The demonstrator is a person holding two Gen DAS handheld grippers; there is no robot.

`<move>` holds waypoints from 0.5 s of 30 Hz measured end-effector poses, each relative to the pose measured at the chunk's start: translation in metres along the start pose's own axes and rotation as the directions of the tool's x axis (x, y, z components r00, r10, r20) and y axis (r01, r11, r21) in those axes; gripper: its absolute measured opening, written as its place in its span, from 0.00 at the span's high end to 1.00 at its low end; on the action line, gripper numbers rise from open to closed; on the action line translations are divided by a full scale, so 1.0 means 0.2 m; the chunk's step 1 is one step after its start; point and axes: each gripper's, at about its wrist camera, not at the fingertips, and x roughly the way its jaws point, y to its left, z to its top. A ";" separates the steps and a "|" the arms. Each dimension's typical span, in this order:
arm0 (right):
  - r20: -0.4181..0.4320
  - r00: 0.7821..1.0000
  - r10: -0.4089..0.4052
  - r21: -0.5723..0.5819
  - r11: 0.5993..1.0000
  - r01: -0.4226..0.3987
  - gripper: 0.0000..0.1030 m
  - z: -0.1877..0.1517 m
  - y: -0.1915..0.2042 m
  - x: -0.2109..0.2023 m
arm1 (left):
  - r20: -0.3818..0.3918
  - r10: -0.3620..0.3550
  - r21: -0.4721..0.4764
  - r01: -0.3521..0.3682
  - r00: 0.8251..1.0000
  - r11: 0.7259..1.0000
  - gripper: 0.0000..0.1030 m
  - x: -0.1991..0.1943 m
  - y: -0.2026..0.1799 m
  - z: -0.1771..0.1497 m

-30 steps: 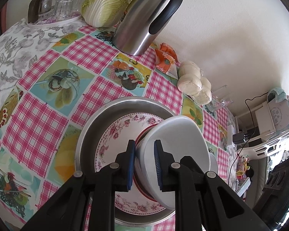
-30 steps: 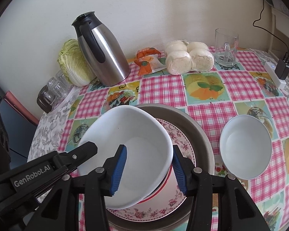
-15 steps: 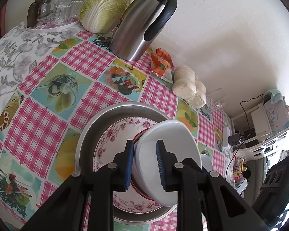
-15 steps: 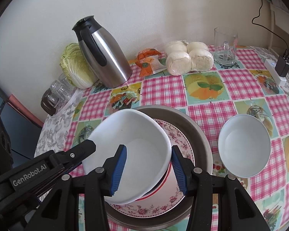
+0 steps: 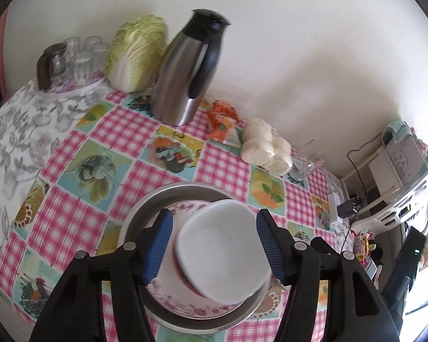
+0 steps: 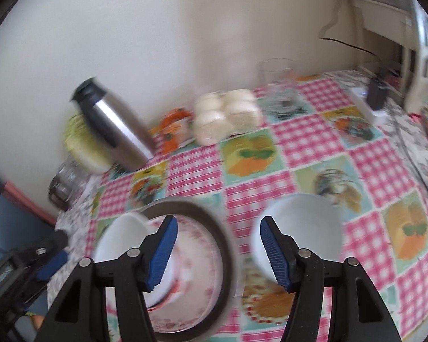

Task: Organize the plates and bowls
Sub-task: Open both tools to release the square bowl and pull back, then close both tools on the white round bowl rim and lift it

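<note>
Letting the square bowl (image 5: 224,252) settle on the floral plate (image 5: 168,293), left hand-held gripper (image 5: 214,249) spread; right hand-held gripper (image 6: 218,253) spread too, probably lining up the round bowl (image 6: 298,235) beside that plate.

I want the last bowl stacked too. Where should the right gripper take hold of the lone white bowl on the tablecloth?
Grip the white bowl at its rim, one jaw inside and one outside. It sits upright and looks too wide to span. The near edge, facing the open right gripper, is probably easiest; come from above, angled down.
</note>
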 end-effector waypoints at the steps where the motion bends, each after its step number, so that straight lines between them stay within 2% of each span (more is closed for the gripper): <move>1: 0.003 1.000 -0.026 0.027 0.999 0.026 0.38 0.01 -0.07 0.00 | 0.000 -0.011 0.019 0.011 1.000 1.000 0.39 0.01 -0.04 -0.01; 4: 0.000 0.995 -0.098 0.089 0.991 0.097 0.38 0.04 -0.28 0.00 | -0.018 -0.046 0.067 0.048 0.999 0.997 0.38 0.06 -0.19 -0.05; 7: -0.041 0.988 -0.148 0.112 0.982 0.152 0.38 0.04 -0.45 0.06 | -0.073 -0.078 0.111 0.086 0.994 0.990 0.38 0.15 -0.34 -0.10; 10: -0.095 0.983 -0.156 0.137 0.976 0.168 0.38 0.00 -0.57 0.13 | -0.126 -0.100 0.158 0.120 0.987 0.980 0.38 0.25 -0.49 -0.16; 15: -0.153 0.976 -0.153 0.133 0.976 0.173 0.38 -0.06 -0.67 0.23 | -0.190 -0.080 0.235 0.125 0.978 0.964 0.38 0.42 -0.67 -0.26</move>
